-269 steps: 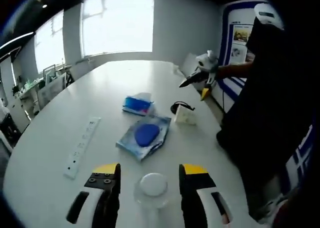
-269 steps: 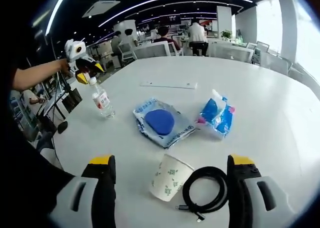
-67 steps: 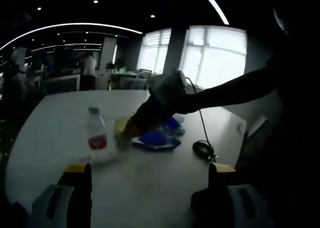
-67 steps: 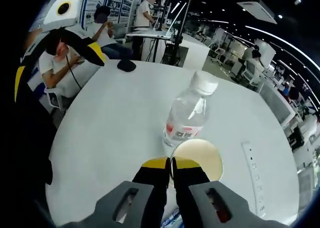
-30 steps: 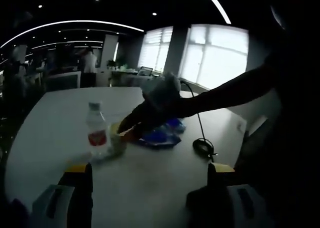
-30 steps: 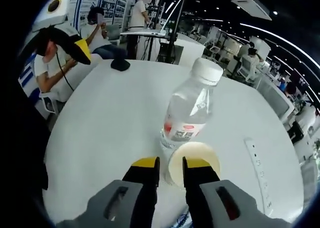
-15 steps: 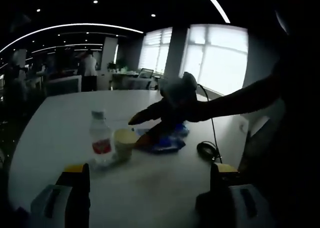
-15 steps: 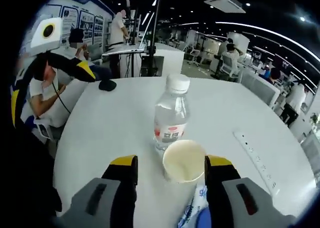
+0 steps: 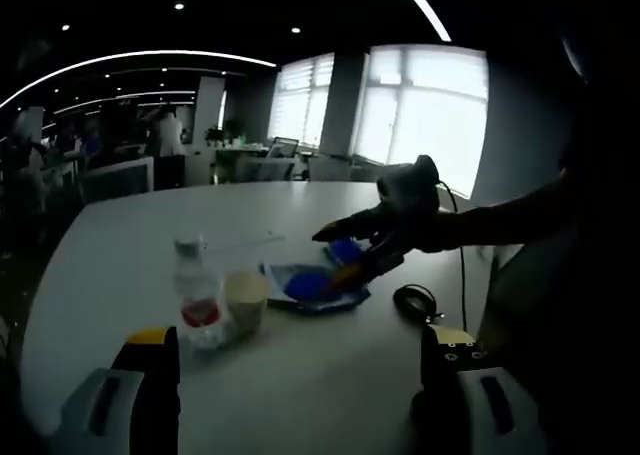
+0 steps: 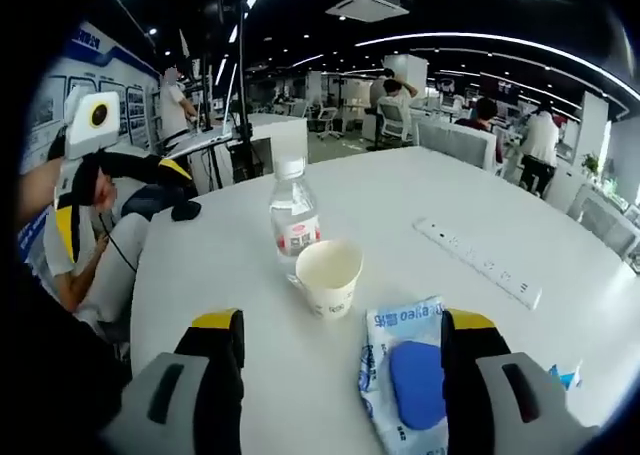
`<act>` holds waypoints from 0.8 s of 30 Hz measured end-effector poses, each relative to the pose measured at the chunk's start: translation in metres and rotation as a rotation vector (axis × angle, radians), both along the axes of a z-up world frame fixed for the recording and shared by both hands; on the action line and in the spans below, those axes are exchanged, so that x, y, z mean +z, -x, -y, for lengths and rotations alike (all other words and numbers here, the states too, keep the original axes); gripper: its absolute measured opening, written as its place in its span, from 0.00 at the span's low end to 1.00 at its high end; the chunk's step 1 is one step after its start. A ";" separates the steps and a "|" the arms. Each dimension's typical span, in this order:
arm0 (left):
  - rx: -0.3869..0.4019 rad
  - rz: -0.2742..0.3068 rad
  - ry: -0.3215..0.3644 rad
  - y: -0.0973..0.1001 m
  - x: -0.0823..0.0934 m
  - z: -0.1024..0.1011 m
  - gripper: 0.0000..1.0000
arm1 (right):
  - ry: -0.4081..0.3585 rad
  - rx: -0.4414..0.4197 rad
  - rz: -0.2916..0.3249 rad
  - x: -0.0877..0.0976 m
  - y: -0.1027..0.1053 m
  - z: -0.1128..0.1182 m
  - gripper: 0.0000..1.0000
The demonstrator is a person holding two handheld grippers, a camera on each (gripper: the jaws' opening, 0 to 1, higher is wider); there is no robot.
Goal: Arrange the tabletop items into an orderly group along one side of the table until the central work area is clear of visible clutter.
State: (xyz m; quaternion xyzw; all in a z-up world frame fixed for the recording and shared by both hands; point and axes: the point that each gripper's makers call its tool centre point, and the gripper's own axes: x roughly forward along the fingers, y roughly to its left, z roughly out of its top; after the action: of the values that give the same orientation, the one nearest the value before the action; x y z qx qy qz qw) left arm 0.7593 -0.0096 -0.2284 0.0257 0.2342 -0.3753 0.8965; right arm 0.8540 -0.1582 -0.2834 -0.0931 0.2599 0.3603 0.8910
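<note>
A paper cup (image 10: 329,275) stands upright on the white table (image 10: 230,275), close beside a clear water bottle (image 10: 295,220). My right gripper (image 10: 342,340) is open, drawn back from the cup with nothing between its fingers. A blue packet with a dark blue disc (image 10: 408,375) lies by its right finger. In the left gripper view the bottle (image 9: 198,295) and cup (image 9: 245,300) stand together, with the right gripper (image 9: 332,255) hovering over the blue packet (image 9: 315,283). My left gripper (image 9: 300,360) is open and holds nothing, low over the near table edge.
A white power strip (image 10: 478,262) lies beyond the cup, and a small blue tissue pack (image 10: 565,375) sits at the far right. A coiled black cable (image 9: 415,300) lies near the packet. A dark small object (image 10: 185,211) rests near the table edge. Office desks and people fill the background.
My right gripper, shut on the cup's rim beside the bottle, opened, let the cup go and drew back. The left gripper stayed open and hardly moved.
</note>
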 end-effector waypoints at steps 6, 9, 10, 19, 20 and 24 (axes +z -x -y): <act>-0.020 0.008 -0.011 -0.016 0.006 0.004 1.00 | -0.058 -0.146 -0.014 0.008 0.009 0.038 0.88; -0.008 0.014 0.008 -0.024 0.011 0.003 1.00 | -0.083 -0.205 -0.015 0.013 0.016 0.056 0.91; -0.008 0.012 0.011 -0.025 0.011 0.004 1.00 | -0.083 -0.208 -0.014 0.013 0.017 0.058 0.92; -0.034 0.000 -0.007 -0.029 0.009 0.013 1.00 | -0.066 -0.365 -0.016 0.017 0.042 0.114 0.98; -0.037 -0.003 -0.007 -0.029 0.010 0.015 1.00 | -0.066 -0.386 -0.016 0.020 0.045 0.123 0.98; -0.057 -0.001 -0.023 -0.031 0.011 0.020 1.00 | -0.072 -0.440 -0.011 0.025 0.052 0.141 0.98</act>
State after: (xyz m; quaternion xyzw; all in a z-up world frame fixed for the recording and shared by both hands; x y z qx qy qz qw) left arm 0.7901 -0.0296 -0.2174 0.0426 0.2381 -0.3981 0.8849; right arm 0.8019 -0.2990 -0.2588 -0.0002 0.2656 0.1668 0.9495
